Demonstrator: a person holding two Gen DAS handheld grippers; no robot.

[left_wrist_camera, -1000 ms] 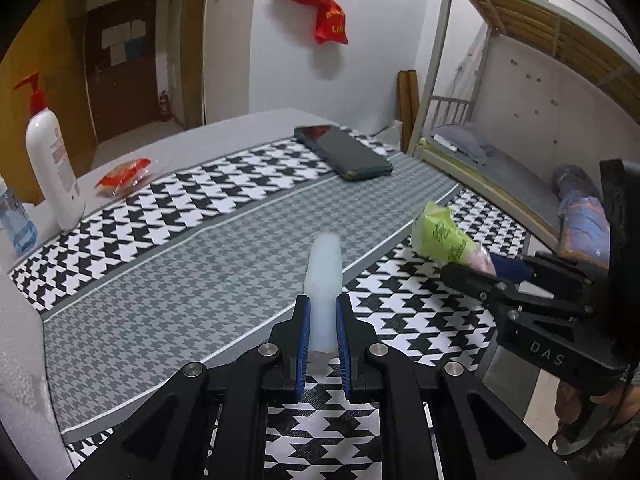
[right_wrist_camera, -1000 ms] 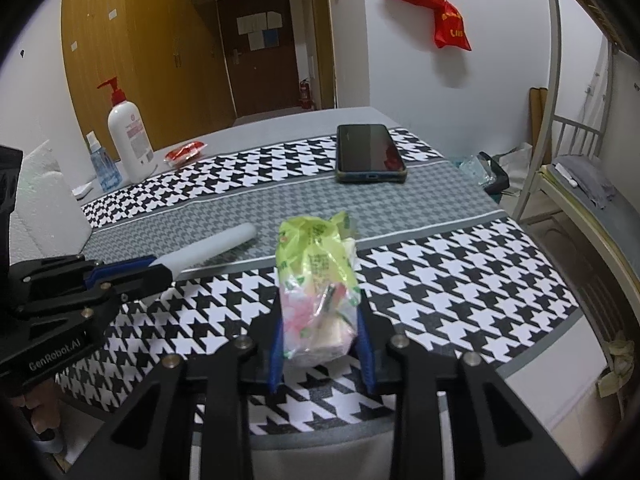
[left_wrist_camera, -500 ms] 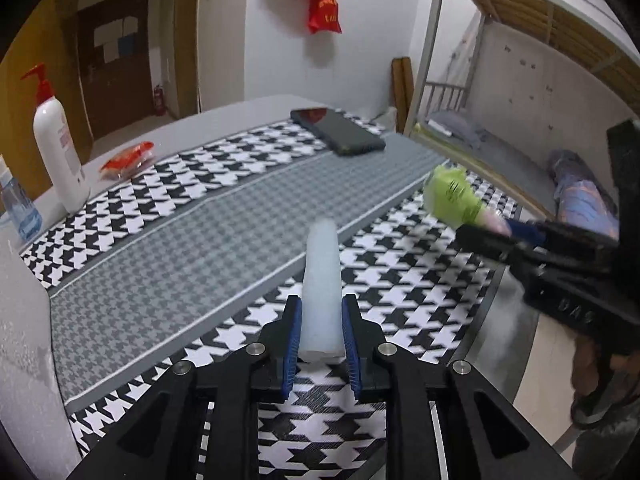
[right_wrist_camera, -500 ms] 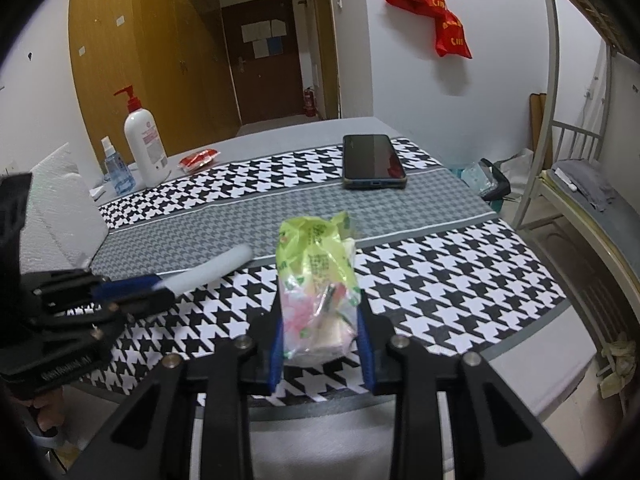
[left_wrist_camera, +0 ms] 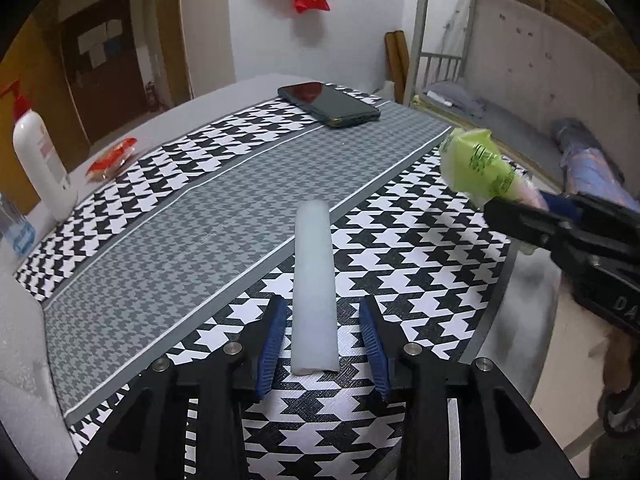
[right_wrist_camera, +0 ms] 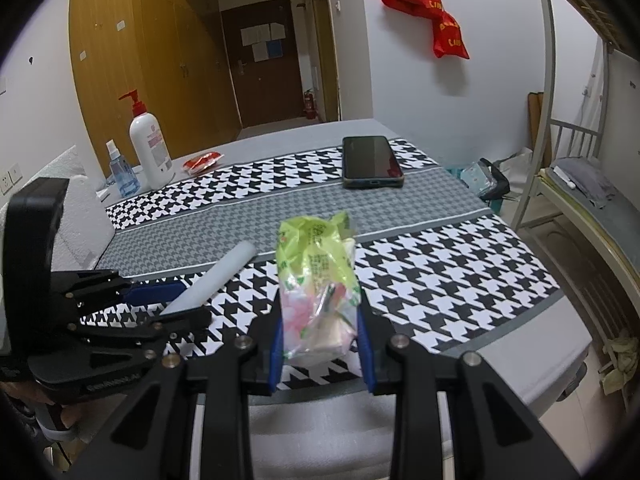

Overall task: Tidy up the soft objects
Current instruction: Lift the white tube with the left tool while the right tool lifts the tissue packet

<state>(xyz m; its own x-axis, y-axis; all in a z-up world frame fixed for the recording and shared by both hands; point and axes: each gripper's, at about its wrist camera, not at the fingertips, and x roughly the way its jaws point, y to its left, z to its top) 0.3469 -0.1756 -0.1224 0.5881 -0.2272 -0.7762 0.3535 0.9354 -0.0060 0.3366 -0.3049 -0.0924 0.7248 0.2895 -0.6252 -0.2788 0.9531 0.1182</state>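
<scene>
At nine o'clock of the left wrist view, a white pump bottle (left_wrist_camera: 38, 164) and a small blue spray bottle (left_wrist_camera: 16, 228) stand on the bare grey edge of the surface (left_wrist_camera: 224, 92), with a red snack packet (left_wrist_camera: 112, 158) lying just beside them; all three are well clear of the work. Toward six o'clock, the left gripper (left_wrist_camera: 323, 336) has its fingers (left_wrist_camera: 272, 340) opening, with a clear gap on each side of the white foam cylinder (left_wrist_camera: 314, 280), which lies lengthwise between them on the houndstooth cloth (left_wrist_camera: 400, 248), its far end reaching the grey centre band. Judged from that, the cylinder is being set down here and no longer carried. At twelve o'clock a dark phone (left_wrist_camera: 328, 104) rests on the cloth, well apart from the cylinder. At three o'clock the right gripper (right_wrist_camera: 320, 340) hangs above the near corner of the surface, its fingers (right_wrist_camera: 276, 344) partly closed and pressing both sides of a green-and-pink soft packet (right_wrist_camera: 318, 284), evidently kept aloft awaiting its place. Nothing obstructs the cloth beside the cylinder; the left gripper itself is the nearest body to avoid. A bunk bed frame (right_wrist_camera: 544, 92) stands beyond the surface.
</scene>
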